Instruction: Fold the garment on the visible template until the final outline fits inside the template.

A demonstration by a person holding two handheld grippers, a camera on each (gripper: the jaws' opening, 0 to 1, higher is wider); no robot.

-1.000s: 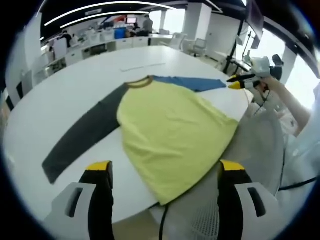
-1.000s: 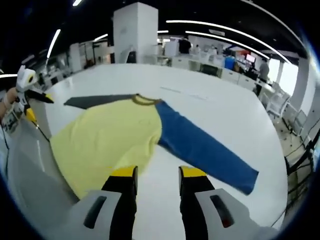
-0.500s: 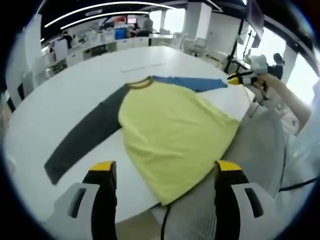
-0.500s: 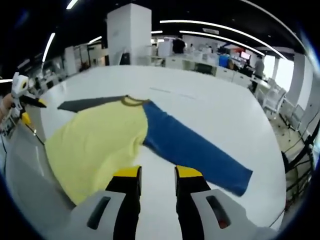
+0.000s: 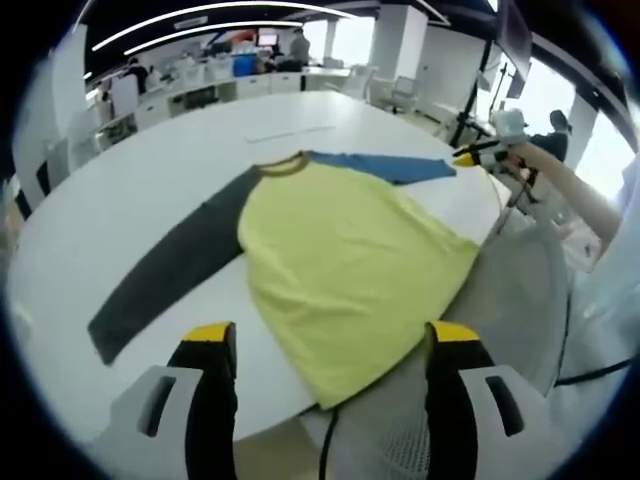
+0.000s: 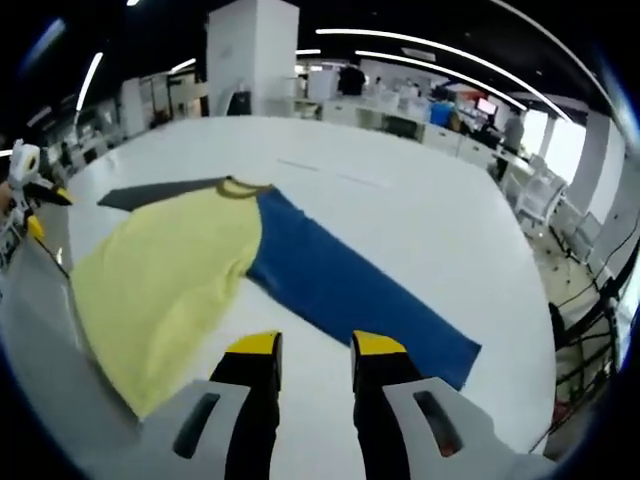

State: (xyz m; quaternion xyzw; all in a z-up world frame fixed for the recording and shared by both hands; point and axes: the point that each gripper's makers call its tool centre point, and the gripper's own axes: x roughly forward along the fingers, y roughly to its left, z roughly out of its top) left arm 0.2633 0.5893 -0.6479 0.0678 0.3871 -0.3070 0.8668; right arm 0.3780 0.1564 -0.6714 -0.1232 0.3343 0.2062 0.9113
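Right, my left gripper (image 5: pixel 325 345) has its jaws spread wide with nothing between them, hovering above the near hem of the yellow raglan shirt (image 5: pixel 345 260), which lies flat and unfolded on the round white table (image 5: pixel 150 170). My right gripper (image 6: pixel 314 355) hangs empty, jaws a narrow gap apart, just short of the blue sleeve (image 6: pixel 350 295) running toward 2 o'clock. The grey sleeve (image 5: pixel 170 275) stretches toward 8 o'clock in the left gripper view. I cannot make out a template. No fold begun, I judge; next, each gripper descends on its sleeve cuff.
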